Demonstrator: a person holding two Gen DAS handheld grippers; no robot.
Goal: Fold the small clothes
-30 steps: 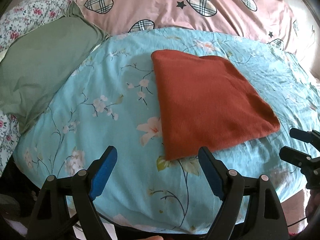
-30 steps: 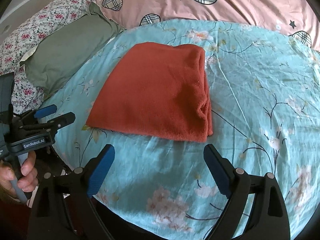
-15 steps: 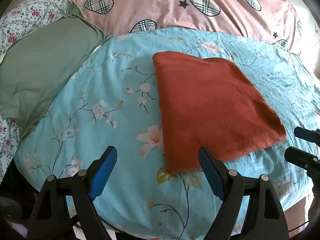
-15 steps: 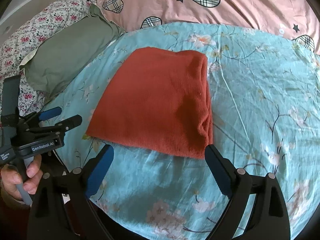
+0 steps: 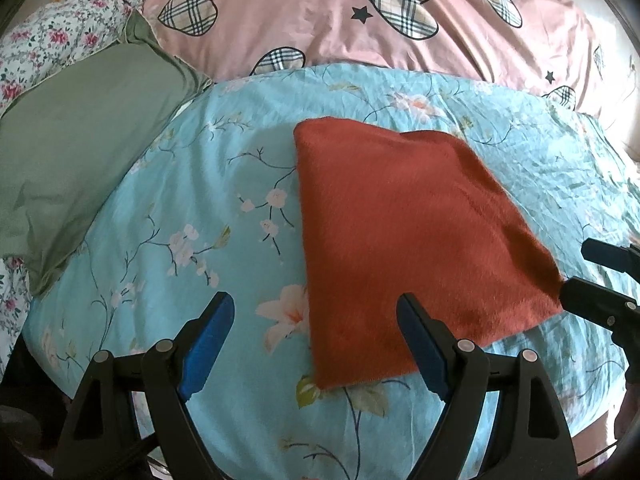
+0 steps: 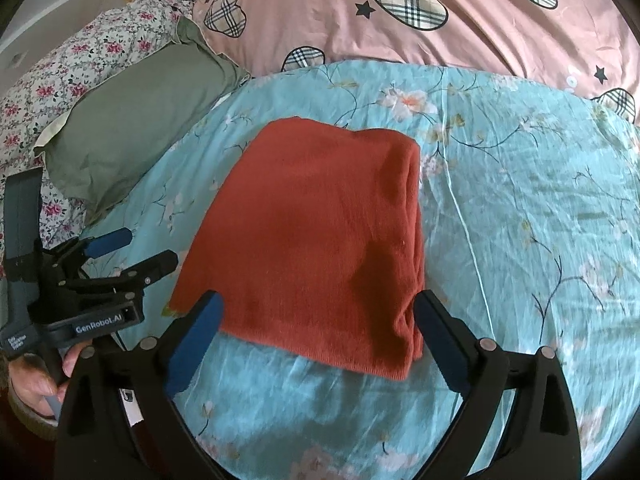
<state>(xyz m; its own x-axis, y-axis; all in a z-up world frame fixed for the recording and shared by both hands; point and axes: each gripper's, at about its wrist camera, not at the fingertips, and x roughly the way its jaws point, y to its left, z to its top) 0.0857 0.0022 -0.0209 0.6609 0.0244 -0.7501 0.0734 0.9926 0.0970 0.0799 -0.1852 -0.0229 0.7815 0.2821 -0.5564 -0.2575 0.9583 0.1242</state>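
Far left in the right wrist view, a hand grips the handle of the left gripper, which angles down toward the bed with its jaws spread and nothing between them. From its own camera, that left gripper hangs over the near left corner of the rust-red folded garment, one blue pad above bare sheet, the other in front of the cloth. Whether any pad touches the fabric cannot be told.

The garment lies flat, folded into a neat rectangle, mid-bed on the turquoise floral sheet, with a green pillow well off to its left and a pink heart-print duvet beyond.

Over to the right gripper: tilted down over the garment's near edge, its jaws have just been opening and now stand released, the thick folded edge of the cloth framed between the fingers. No containers in play.
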